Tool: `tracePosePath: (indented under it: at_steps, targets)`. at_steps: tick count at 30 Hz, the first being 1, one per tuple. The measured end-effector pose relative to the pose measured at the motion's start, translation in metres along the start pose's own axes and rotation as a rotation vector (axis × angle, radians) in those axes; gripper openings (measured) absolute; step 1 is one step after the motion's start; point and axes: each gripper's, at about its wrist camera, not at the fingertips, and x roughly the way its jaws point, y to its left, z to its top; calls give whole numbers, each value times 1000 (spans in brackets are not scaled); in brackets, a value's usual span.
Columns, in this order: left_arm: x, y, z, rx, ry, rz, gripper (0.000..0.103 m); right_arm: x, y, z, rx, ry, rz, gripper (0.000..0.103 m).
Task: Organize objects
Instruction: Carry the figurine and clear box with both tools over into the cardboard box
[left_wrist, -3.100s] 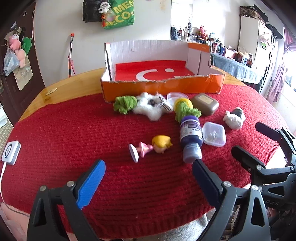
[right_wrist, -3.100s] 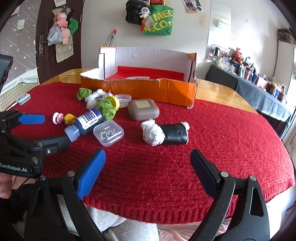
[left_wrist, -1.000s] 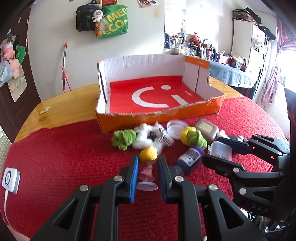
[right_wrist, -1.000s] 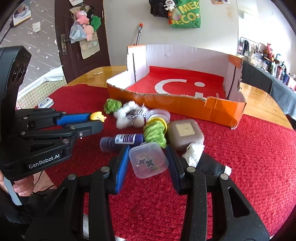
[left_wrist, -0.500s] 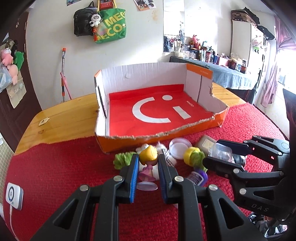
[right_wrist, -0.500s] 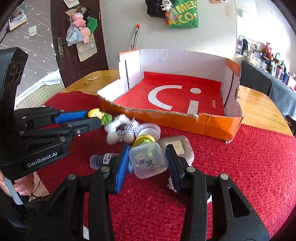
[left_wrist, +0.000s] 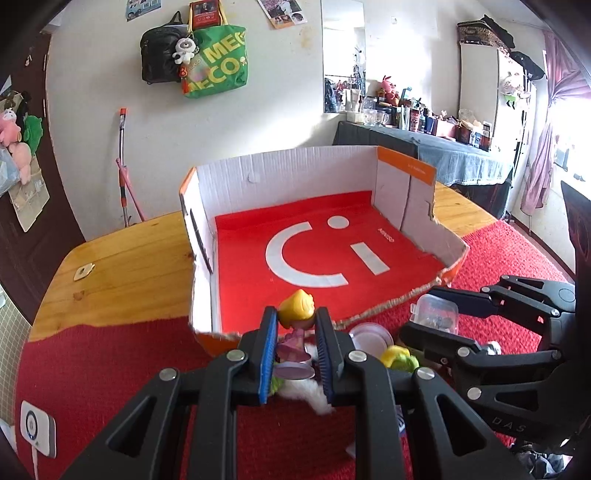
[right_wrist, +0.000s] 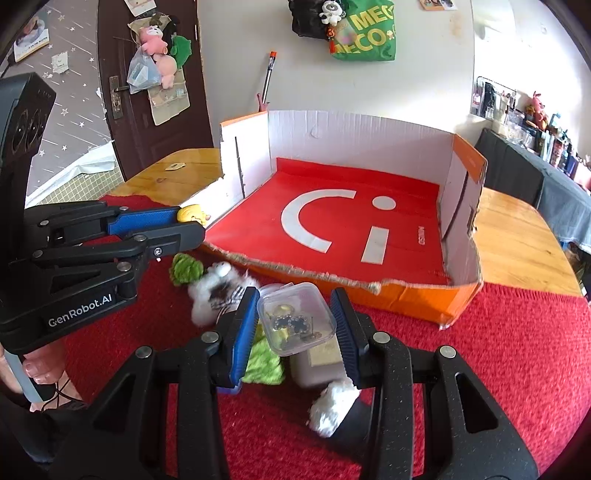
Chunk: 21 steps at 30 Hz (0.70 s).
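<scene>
- Now, left wrist view: the left gripper (left_wrist: 295, 332) is clamped tight on a little doll figure (left_wrist: 295, 325), blue pads pressing its sides, yellow head poking up just above the fingertips and a pink base hanging between the fingers.
- That doll is held off the red cloth (left_wrist: 110, 369), right at the torn near edge of the orange cardboard box (left_wrist: 207, 258), close to the box's near-left corner.
- Off to the right of the box's near edge, the right gripper (left_wrist: 428, 317) comes in from the side with a clear plastic case (left_wrist: 436, 314) held between its fingers.
- Below the near edge of the box, a round clear lid (left_wrist: 369, 334) and a yellow-green tuft (left_wrist: 397, 358) lie on the cloth.
- Right wrist view: the right gripper (right_wrist: 295, 314) is closed on the clear plastic case (right_wrist: 297, 317), one blue pad on each side, dark little bits visible inside it.
- The case is in the air just short of the box's (right_wrist: 461, 177) torn front wall, near its middle.
- Left of the box's front corner, the left gripper (right_wrist: 192, 221) shows the doll's (right_wrist: 192, 214) yellow head at its tip; a hand (right_wrist: 33, 373) grips the handle.
- Under the case, in front of the box, sit a green pompom (right_wrist: 184, 269), white fluff (right_wrist: 210, 291) and a brown square tin (right_wrist: 317, 365).
</scene>
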Motion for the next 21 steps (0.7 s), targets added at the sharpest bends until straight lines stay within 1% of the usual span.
tracePosePath:
  at_steps: [6, 12, 21]
  targets:
    - [7, 2, 13, 1, -2, -5, 21, 7, -5, 13, -3, 0, 0, 38]
    - [23, 2, 21, -10, 32, -26, 21, 15, -12, 20, 6, 15, 1, 38]
    - [34, 7, 31, -25, 47, -26, 21, 13, -15, 31, 3, 10, 17, 38]
